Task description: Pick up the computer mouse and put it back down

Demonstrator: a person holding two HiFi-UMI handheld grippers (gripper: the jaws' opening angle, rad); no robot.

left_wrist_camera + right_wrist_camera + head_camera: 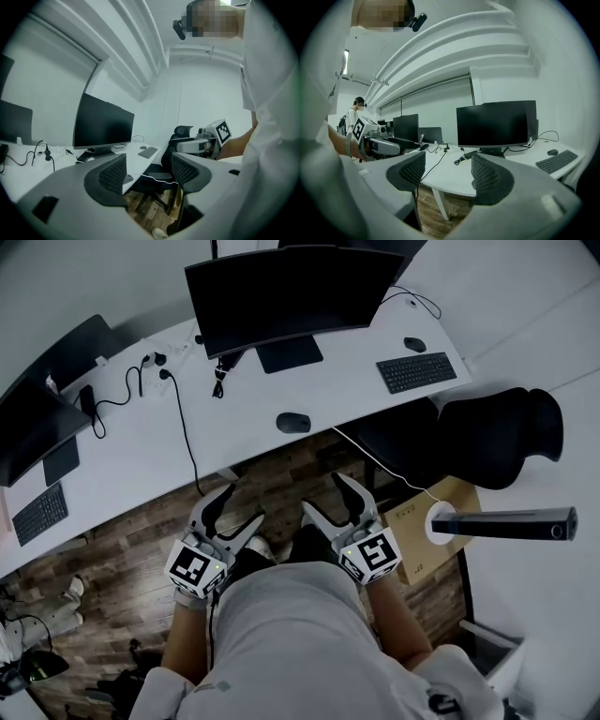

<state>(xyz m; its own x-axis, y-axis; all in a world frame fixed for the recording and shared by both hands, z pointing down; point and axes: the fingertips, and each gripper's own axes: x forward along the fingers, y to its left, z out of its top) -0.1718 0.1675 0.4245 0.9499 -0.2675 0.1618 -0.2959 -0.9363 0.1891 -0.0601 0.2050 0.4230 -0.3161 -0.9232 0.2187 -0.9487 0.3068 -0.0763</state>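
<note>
- The computer mouse (293,423) lies on the white desk (141,460), close to the front edge, with nothing touching it.
- From the mouse, both grippers are at about 6 o'clock, well apart from it. They are held low in front of the person, over the wood floor (122,549) and short of the desk.
- The left gripper (240,506) is released. Its own view shows the jaws spread, with only the floor and a chair base in the gap.
- The right gripper (324,493) is likewise released and empty. Its jaws stand wide apart, and the desk edge and a desk leg show between them.
- The two grippers sit side by side, near each other but not touching, each with its marker cube towards the person.
- At 12 o'clock from the mouse stands a large dark monitor (291,292), its stand just behind the mouse.
- At 2 o'clock is a black keyboard (416,371), with a second mouse (414,344) just beyond it.
- At 10 o'clock a black cable (183,423) trails across the desk and over its front edge.
- Out at 9 o'clock is another monitor (37,418), with a second keyboard (39,514) in front of it.
- At 3 o'clock a black office chair (497,432) is pulled up to the desk, and a cardboard box (422,521) sits on the floor at 5 o'clock.
</note>
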